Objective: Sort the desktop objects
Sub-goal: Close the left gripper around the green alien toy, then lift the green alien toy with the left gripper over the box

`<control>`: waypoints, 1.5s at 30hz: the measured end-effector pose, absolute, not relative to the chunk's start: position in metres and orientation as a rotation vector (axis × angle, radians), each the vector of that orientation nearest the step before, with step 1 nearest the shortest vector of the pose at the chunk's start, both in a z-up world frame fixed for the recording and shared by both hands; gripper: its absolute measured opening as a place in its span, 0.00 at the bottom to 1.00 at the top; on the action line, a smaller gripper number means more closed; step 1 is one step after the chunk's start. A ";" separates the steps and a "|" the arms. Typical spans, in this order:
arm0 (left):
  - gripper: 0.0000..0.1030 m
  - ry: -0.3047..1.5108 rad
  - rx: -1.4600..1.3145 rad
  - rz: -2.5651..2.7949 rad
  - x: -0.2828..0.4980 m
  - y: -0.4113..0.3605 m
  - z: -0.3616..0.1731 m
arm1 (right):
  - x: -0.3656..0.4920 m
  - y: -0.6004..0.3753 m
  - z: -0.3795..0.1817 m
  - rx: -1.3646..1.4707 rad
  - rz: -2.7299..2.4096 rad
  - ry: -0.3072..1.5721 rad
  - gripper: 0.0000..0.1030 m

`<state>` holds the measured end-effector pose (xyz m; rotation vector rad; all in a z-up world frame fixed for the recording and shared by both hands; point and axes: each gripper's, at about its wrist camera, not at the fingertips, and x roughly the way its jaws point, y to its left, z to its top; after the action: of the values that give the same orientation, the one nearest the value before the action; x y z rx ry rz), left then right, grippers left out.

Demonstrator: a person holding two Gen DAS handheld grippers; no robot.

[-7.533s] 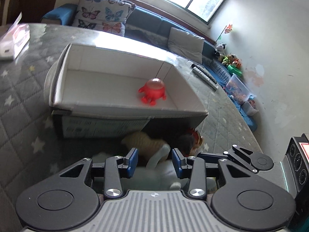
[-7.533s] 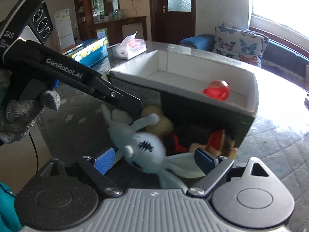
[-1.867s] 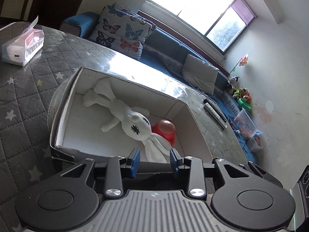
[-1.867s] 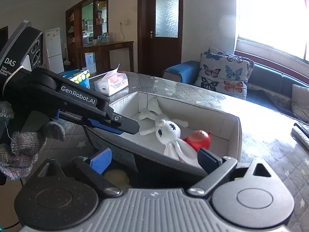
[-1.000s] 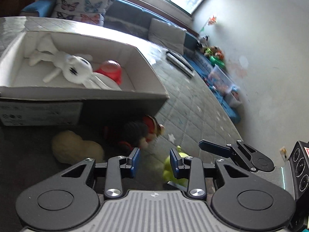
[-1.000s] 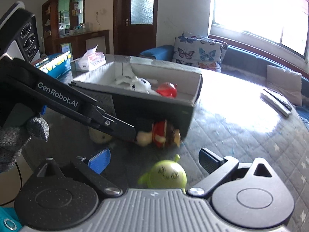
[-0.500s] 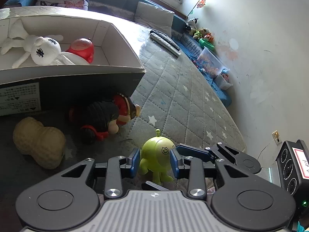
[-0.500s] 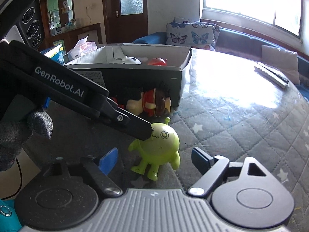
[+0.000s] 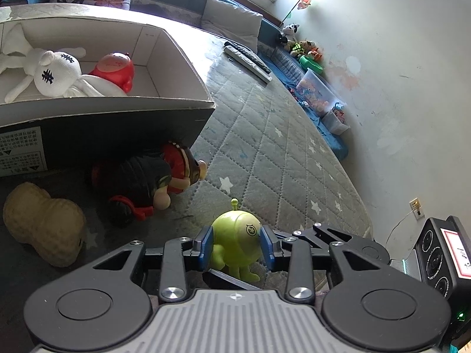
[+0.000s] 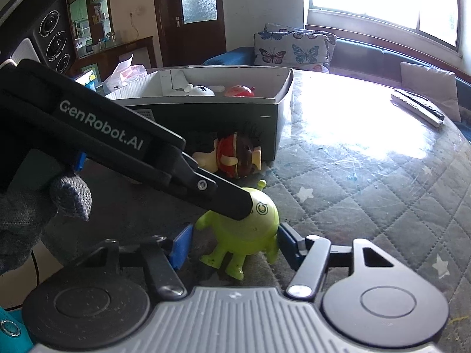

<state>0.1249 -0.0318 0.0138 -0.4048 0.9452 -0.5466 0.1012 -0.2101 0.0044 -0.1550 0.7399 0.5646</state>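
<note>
A tan peanut-shaped plush lies at the far left of the quilted, star-printed worktop, near a cardboard box that holds a white rabbit plush and a red round toy. Just in front of the box's corner, a doll in dark and red clothes lies on its side. Further right and closer in, a green alien figure stands upright on the worktop on its small legs. The left tongs are narrowed around the figure's round body, a blue pad pressed to each side, so they are grasping it. From the other side, the right tongs are spread wide about the same figure; the right-hand blue pad sits at the toy's edge, the left-hand one stands apart from it, and they are gripping nothing. Two remote controls lie well apart on the worktop's far side.
</note>
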 end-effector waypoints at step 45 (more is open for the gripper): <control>0.47 0.787 -0.508 -0.474 0.141 0.026 0.085 | 0.137 -0.163 0.078 -0.232 0.674 0.569 0.60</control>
<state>0.1413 0.0262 0.0848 -0.5078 0.7873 -0.4739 0.1368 -0.1626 0.0779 -0.2317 0.5691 0.6744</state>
